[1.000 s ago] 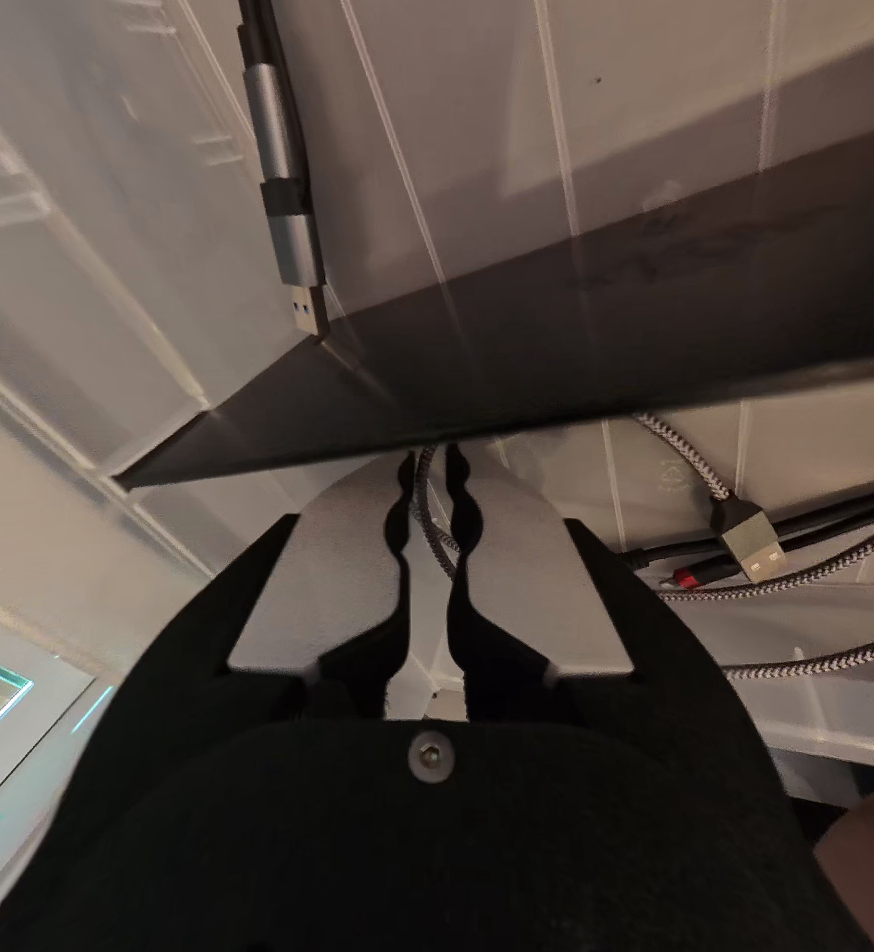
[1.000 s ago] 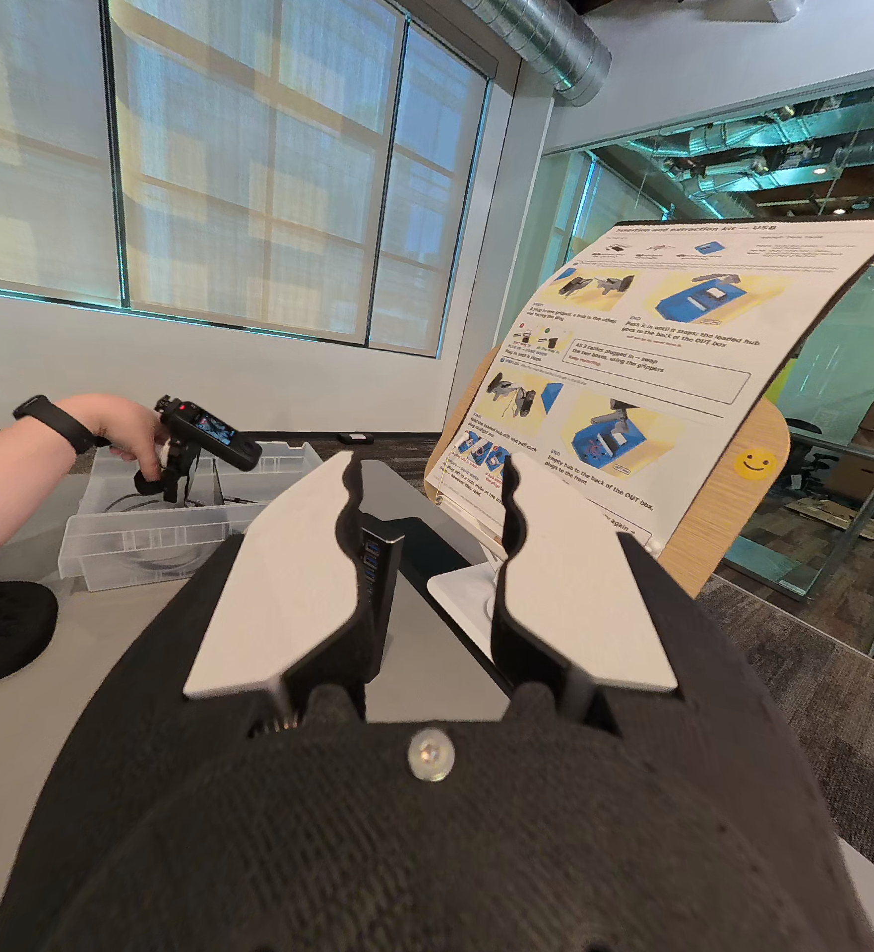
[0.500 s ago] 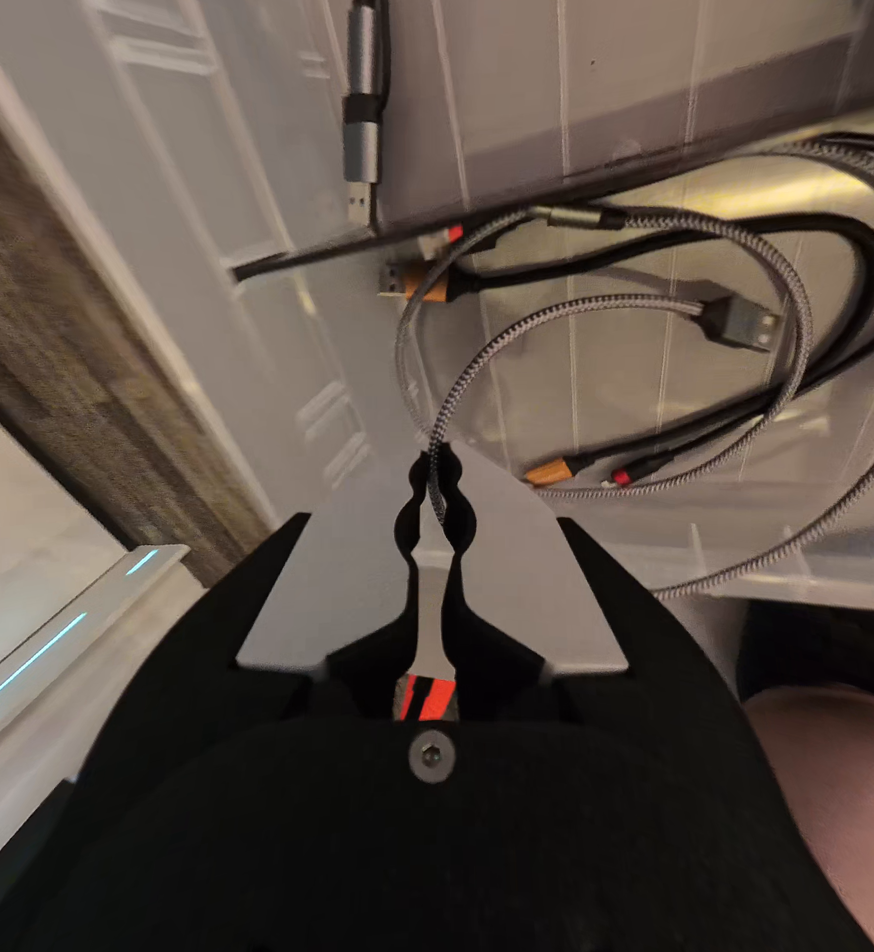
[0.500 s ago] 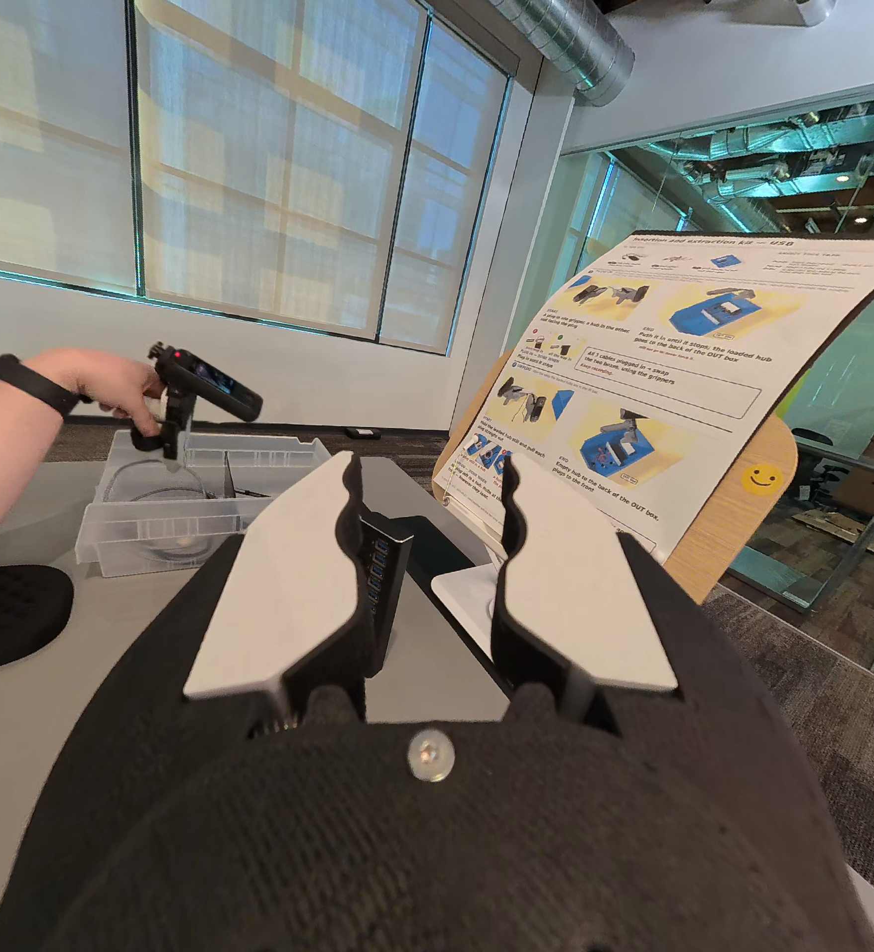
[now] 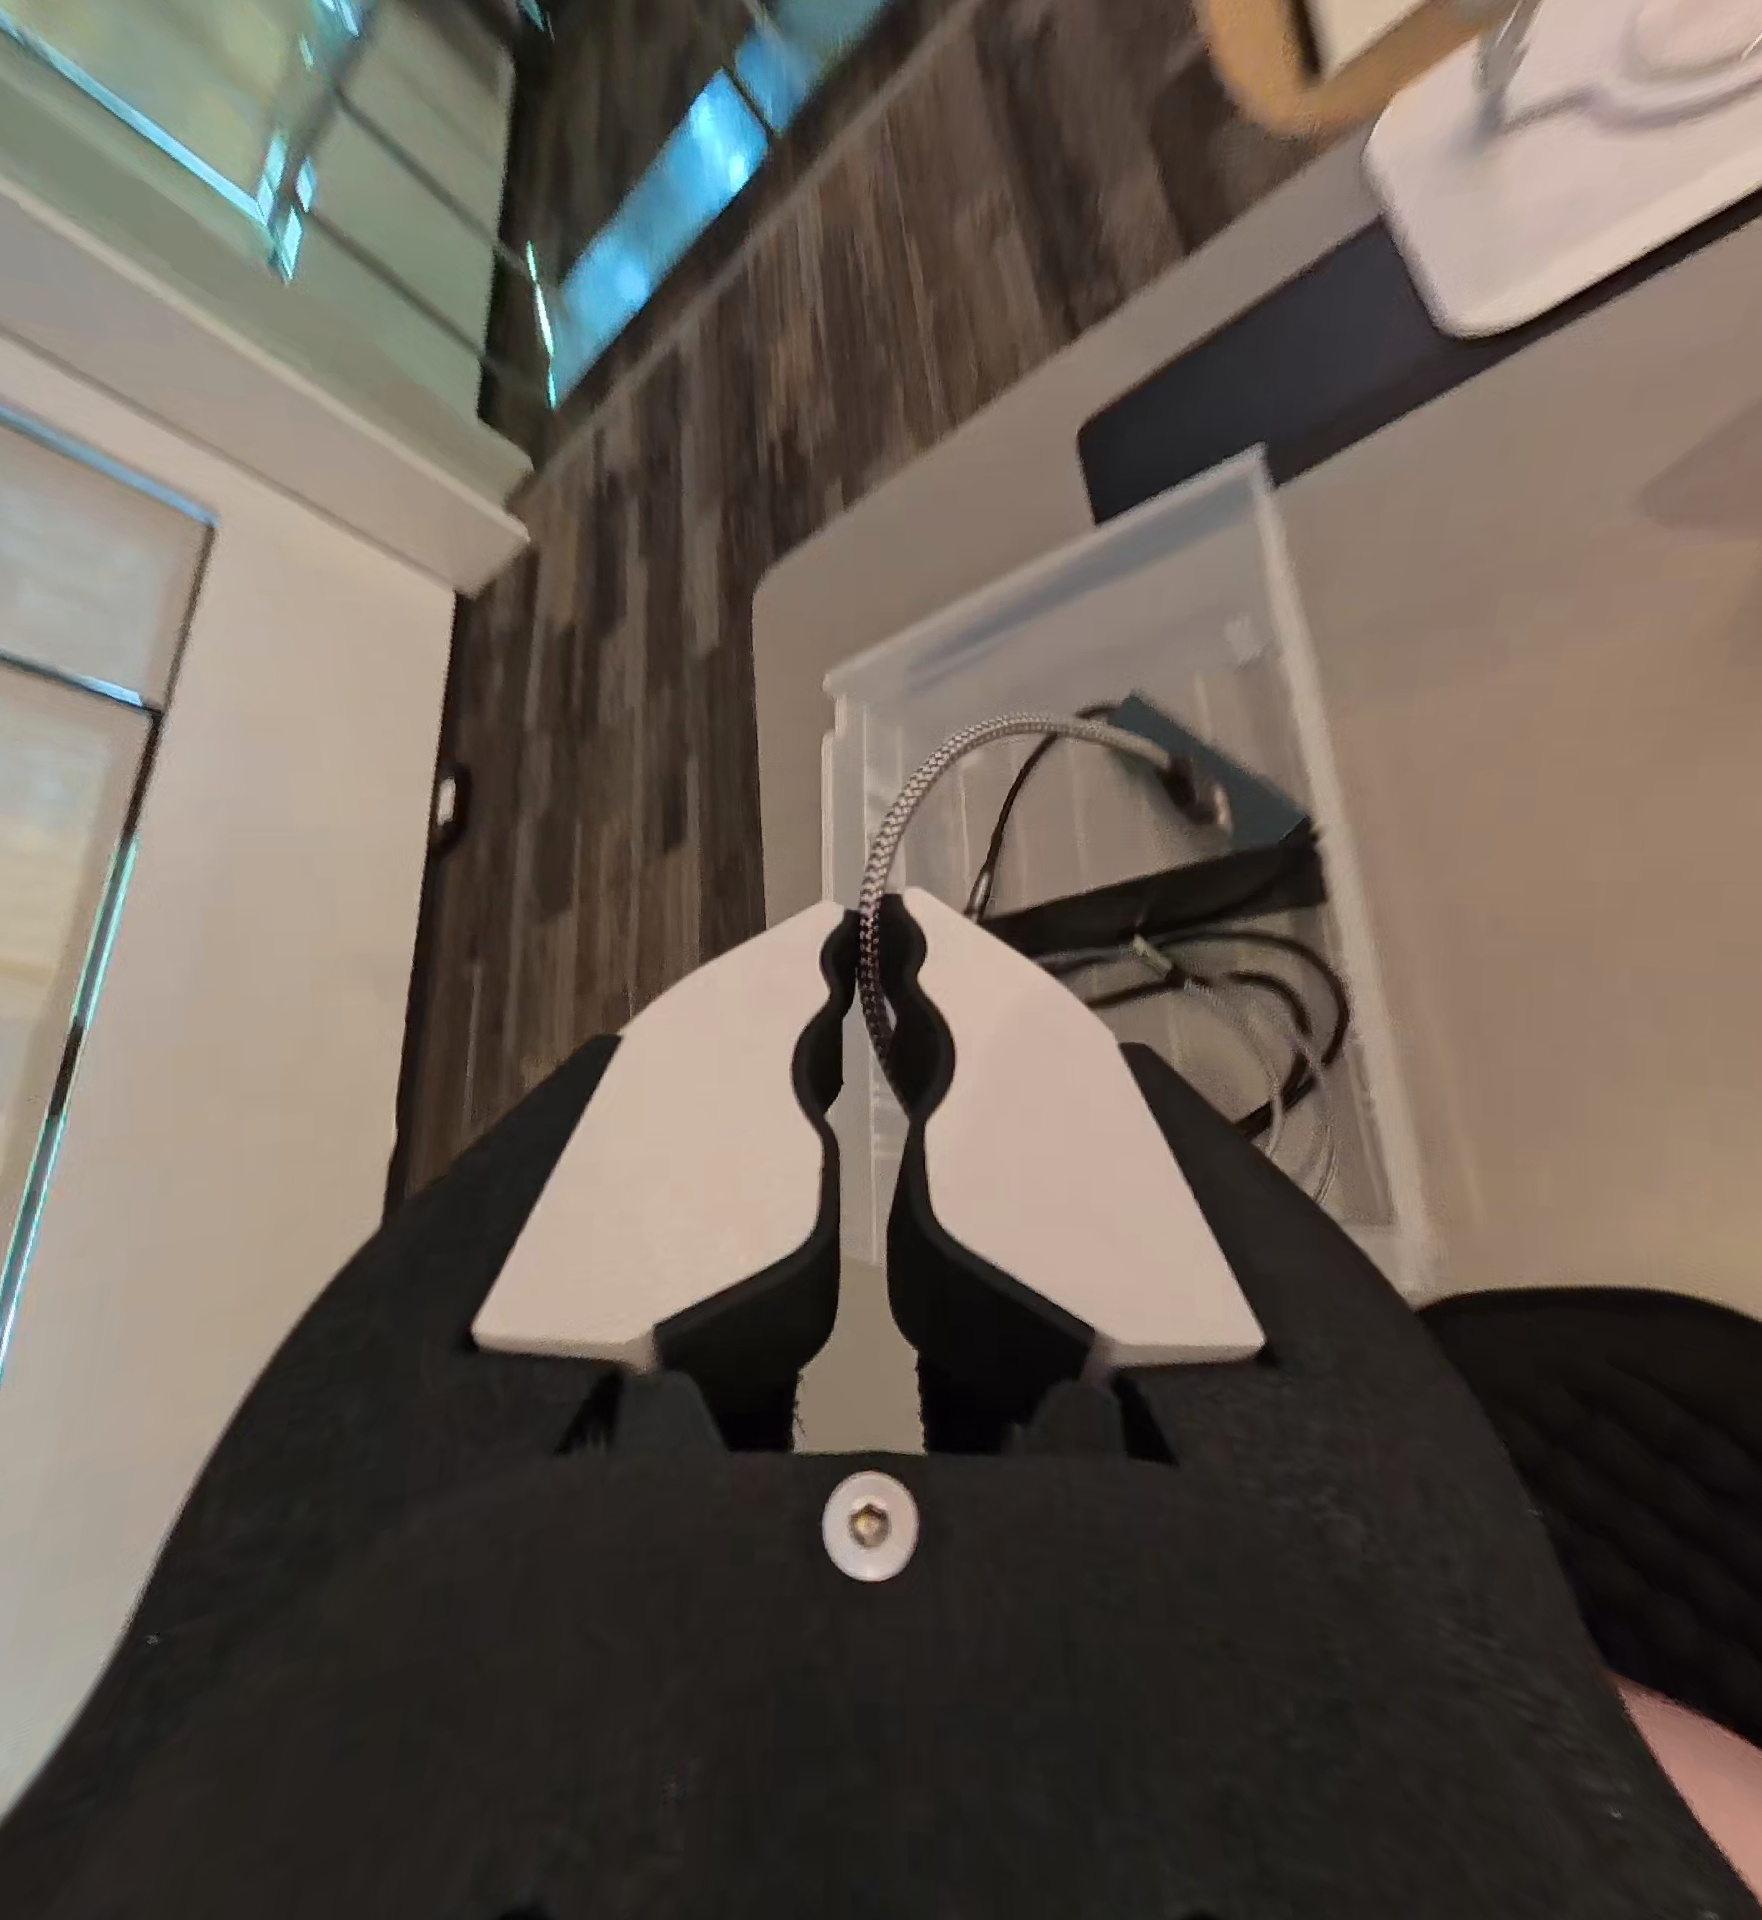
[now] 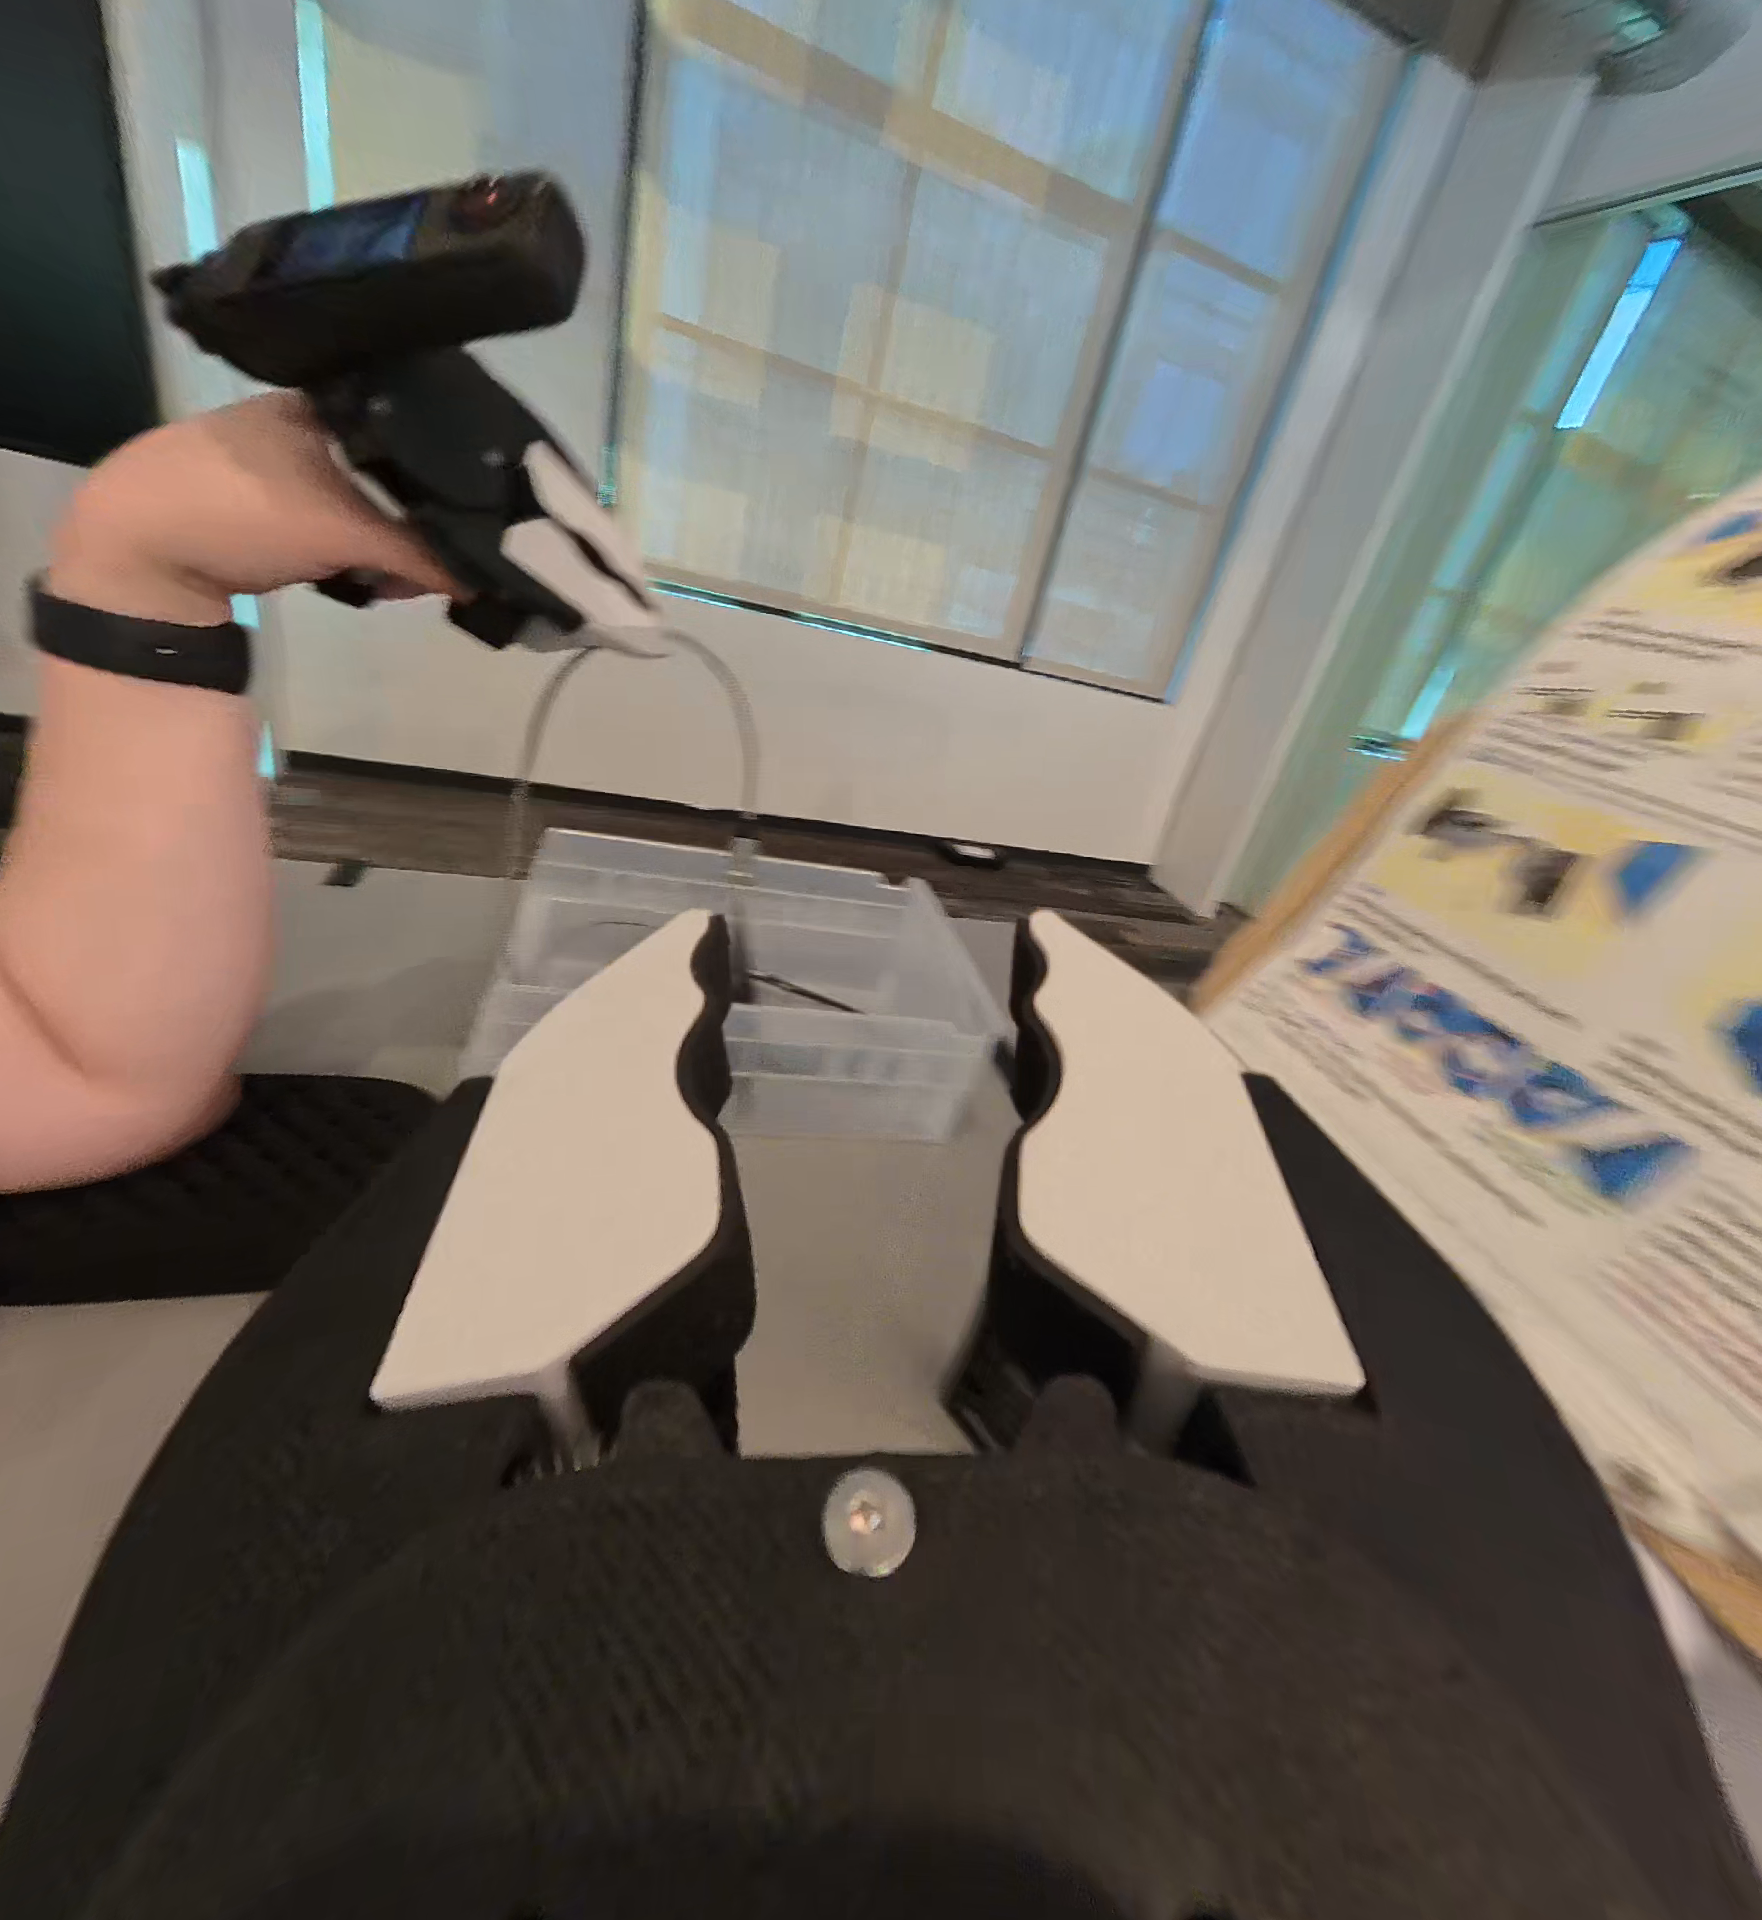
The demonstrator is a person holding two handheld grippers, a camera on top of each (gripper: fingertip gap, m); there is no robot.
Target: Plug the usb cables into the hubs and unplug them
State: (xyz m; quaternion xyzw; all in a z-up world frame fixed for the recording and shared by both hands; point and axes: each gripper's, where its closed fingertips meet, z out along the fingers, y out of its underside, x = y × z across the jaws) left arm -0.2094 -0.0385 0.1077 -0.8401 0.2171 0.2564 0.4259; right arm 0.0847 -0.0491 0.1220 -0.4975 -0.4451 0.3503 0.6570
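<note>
Left gripper (image 5: 875,920) is clamped on a grey braided cable (image 5: 882,852) and now hangs high above the clear bin (image 5: 1272,665), where half a second ago its tips were down among the coiled cables; the cable has come up with it and arcs from the tips back toward the bin. From the right wrist view the same cable droops in a loop below that gripper, one end trailing into the bin. The right gripper (image 6: 869,971) is spread with nothing between its fingers, whereas a second ago a dark hub stood against its left finger; that hub no longer shows in its view, and the view has swung from the instruction board (image 6: 1542,1039) toward the bin. I judge that a cable is picked for plugging but the hub must be found and held again before insertion. The cable's plug is hard to place: motion blur smears the far end in both views. No hub shows for certain; a dark bar (image 5: 1168,899) lying in the bin could be one, but I cannot tell. The surface (image 5: 1583,935) under the bin is largely cut off by the grippers' bodies.
</note>
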